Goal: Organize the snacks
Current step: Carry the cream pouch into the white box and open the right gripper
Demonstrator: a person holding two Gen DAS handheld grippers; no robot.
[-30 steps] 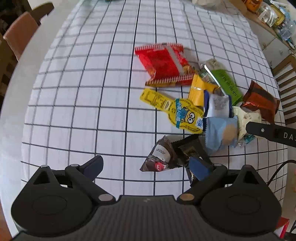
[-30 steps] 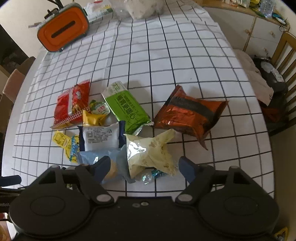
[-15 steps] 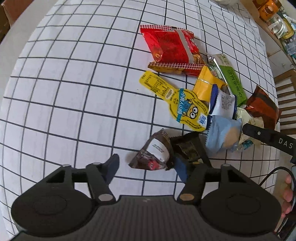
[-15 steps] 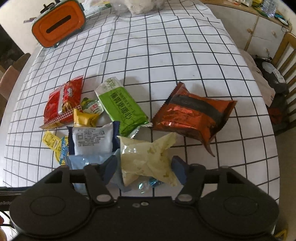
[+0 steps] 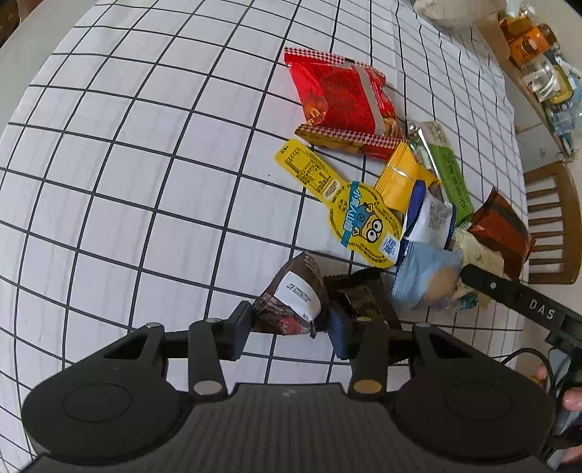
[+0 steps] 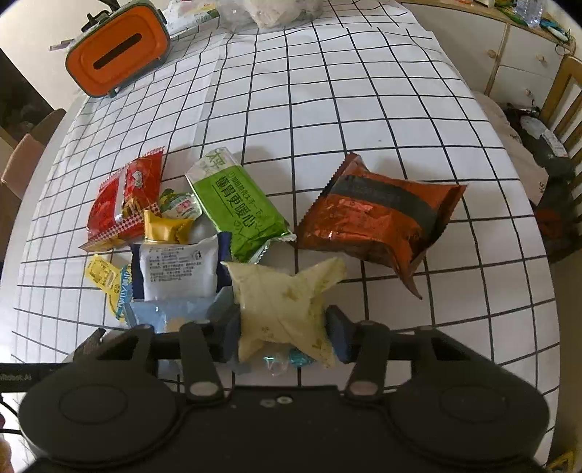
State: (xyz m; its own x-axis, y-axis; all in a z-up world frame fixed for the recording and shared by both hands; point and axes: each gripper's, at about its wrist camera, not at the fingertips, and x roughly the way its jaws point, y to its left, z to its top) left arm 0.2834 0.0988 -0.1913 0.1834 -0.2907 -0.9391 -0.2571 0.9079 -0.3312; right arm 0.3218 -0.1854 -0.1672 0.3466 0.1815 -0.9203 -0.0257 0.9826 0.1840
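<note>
Snack packs lie in a heap on the checked tablecloth (image 5: 127, 189). In the left wrist view my left gripper (image 5: 291, 327) is shut on a brown packet with a white label (image 5: 294, 298); a dark packet (image 5: 360, 294) lies beside it. In the right wrist view my right gripper (image 6: 285, 329) is shut on a pale cream packet (image 6: 283, 302). Around it lie a light blue pack (image 6: 174, 313), a white and navy pack (image 6: 178, 269), a green pack (image 6: 236, 211), an orange-brown bag (image 6: 378, 222), a red pack (image 6: 123, 196) and a yellow minion-shaped pack (image 5: 360, 225).
An orange tissue box (image 6: 116, 54) stands at the far left of the table, and a plastic bag (image 6: 276, 11) at the far edge. A wooden chair (image 6: 563, 94) and a cabinet (image 6: 523, 54) stand to the right. The right gripper's bar (image 5: 516, 294) reaches into the left wrist view.
Both grippers have moved down to the heap and closed: the left onto the brown packet, the right onto the cream packet.
</note>
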